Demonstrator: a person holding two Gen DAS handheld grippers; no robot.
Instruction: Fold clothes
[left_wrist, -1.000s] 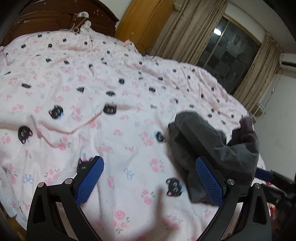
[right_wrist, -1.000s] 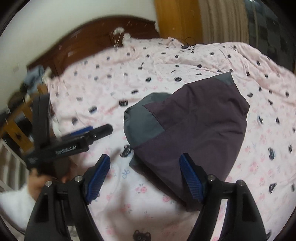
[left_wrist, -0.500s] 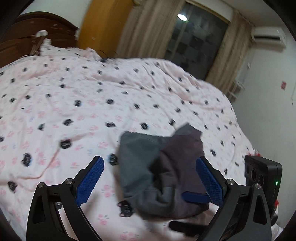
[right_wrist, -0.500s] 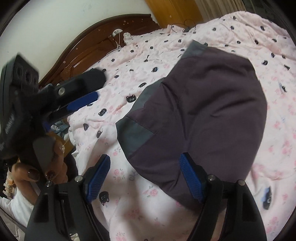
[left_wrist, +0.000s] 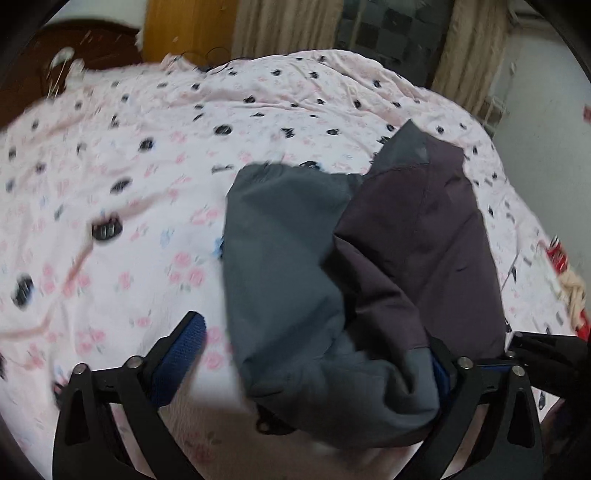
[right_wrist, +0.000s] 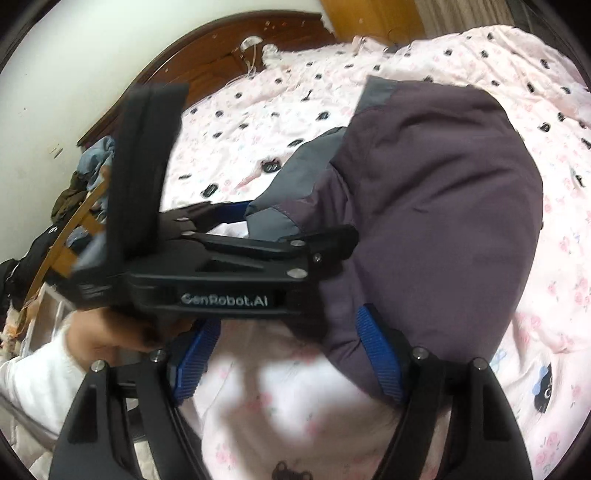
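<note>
Both tongs (left_wrist: 314, 358) (right_wrist: 288, 365) wide apart, garment (left_wrist: 369, 258) between their pads.

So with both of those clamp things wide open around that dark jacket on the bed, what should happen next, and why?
Probably close the left gripper on the garment's grey near edge. Its jaws stand open with that grey fabric bunched between them, and the right gripper is open too, so nothing holds the cloth yet. It lies rumpled on the pink bedspread, and needs gripping before any fold.
</note>
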